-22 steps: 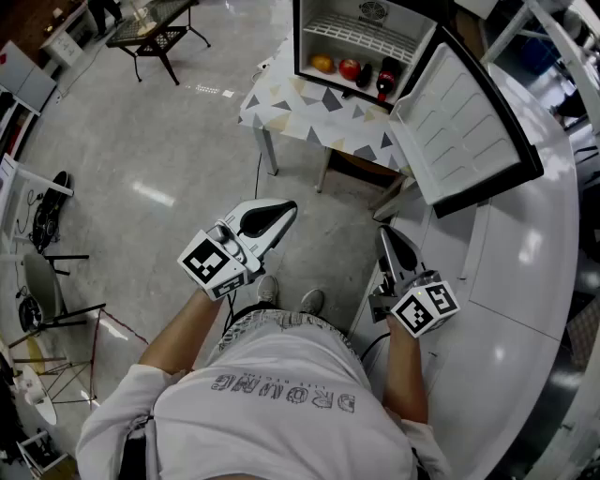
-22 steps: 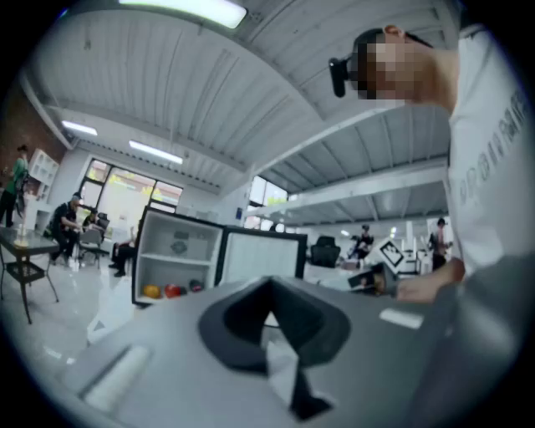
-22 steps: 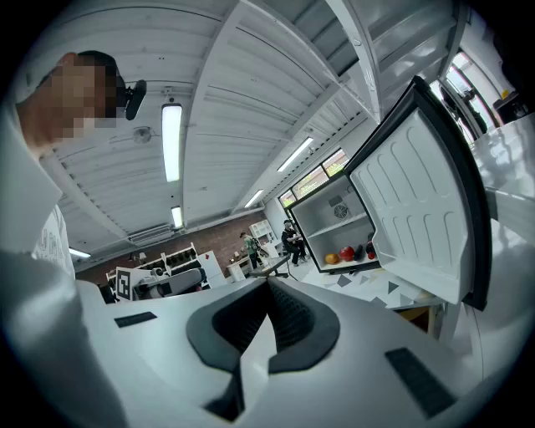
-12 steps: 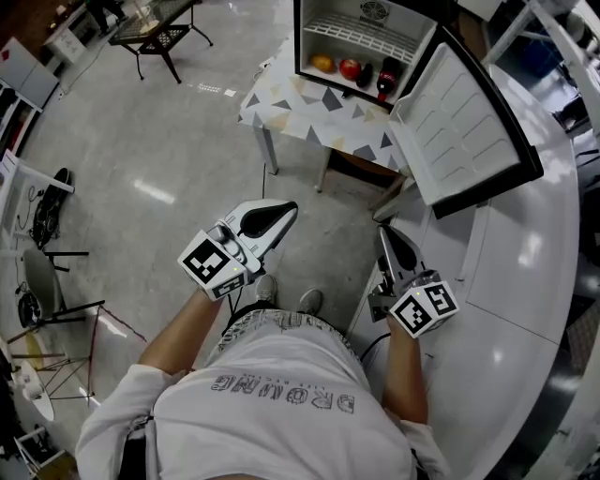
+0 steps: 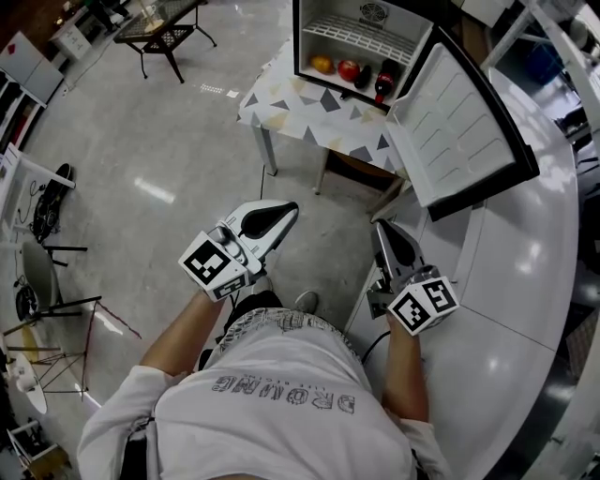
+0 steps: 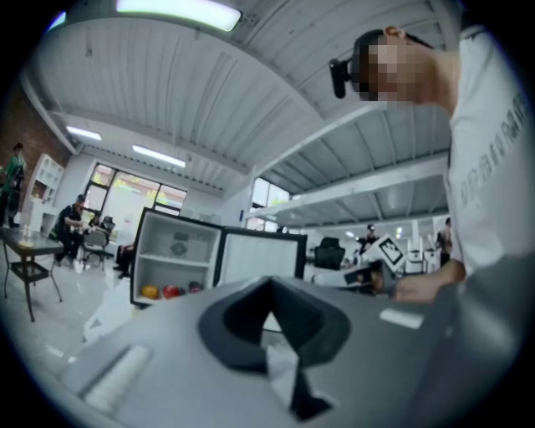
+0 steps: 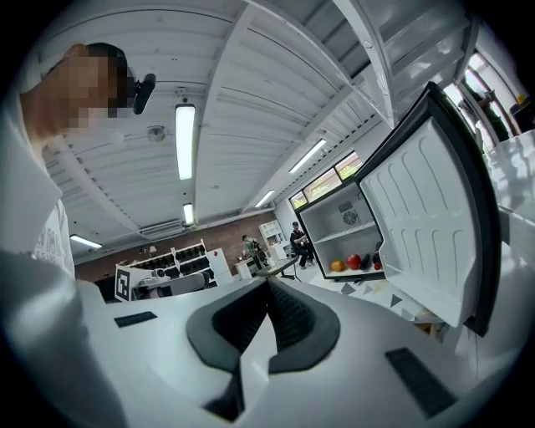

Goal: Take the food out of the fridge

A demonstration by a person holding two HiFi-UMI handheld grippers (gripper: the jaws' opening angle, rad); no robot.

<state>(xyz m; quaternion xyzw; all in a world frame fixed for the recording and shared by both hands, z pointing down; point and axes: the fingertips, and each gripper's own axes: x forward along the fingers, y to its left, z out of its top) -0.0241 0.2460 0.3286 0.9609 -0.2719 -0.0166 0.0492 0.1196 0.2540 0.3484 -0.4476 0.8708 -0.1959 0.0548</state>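
Note:
A small fridge [image 5: 361, 37] stands open on a table far ahead. Its door [image 5: 459, 131] is swung out to the right. On its bottom shelf lie an orange fruit [image 5: 322, 64], a red fruit [image 5: 349, 69], a dark item [image 5: 365, 75] and a dark red item [image 5: 384, 80]. My left gripper [image 5: 286, 208] and right gripper [image 5: 380, 228] are held level in front of my body, well short of the fridge, both shut and empty. The left gripper view shows the fridge [image 6: 175, 259] beyond the left gripper's [image 6: 269, 284] closed tips. In the right gripper view, the fruit [image 7: 354, 262] lies past the right gripper [image 7: 269, 284].
The table [image 5: 309, 108] under the fridge has a cloth with a triangle pattern. A white curved counter [image 5: 525, 281] runs along my right side. A dark low table [image 5: 159, 28] stands at the far left, with stands and a bag [image 5: 47, 216] at the left edge.
The person has shifted a small step toward the fridge, and one foot has left view. Both grippers keep nearly the same pose and stay shut.

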